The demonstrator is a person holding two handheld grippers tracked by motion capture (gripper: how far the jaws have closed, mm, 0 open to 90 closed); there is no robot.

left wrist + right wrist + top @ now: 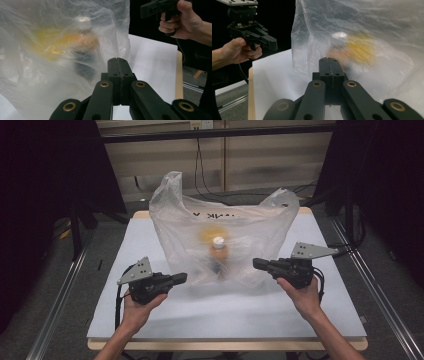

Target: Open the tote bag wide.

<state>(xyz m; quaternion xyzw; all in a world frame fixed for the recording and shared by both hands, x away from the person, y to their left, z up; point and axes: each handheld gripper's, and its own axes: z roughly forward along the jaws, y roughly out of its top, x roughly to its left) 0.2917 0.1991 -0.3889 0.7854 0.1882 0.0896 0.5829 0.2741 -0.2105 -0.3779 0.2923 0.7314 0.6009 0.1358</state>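
**Both tongs shut and empty beside the plastic bag**

A clear plastic bag (220,227) stands upright in the middle of the white desk (150,245), its two handles sticking up at the far corners. Inside it, blurred through the film, a bottle (218,251) with a white cap stands near the middle, and something yellow (210,234) shows just behind it; what that is cannot be told.

The left tongs (180,279) sit just left of the bag's lower edge, pointing at it, jaws pressed together with nothing between them. In the left gripper view the shut jaw tips stand close to the bag's crinkled wall; whether they touch it is unclear. The right tongs (260,264) point in from the other side, also shut and empty, near the bag's right lower corner.

The bag's film lies between each pair of tongs and the bottle. Beyond the desk, cables (200,165) hang down the back wall, and dark stands (75,230) flank the desk on either side.
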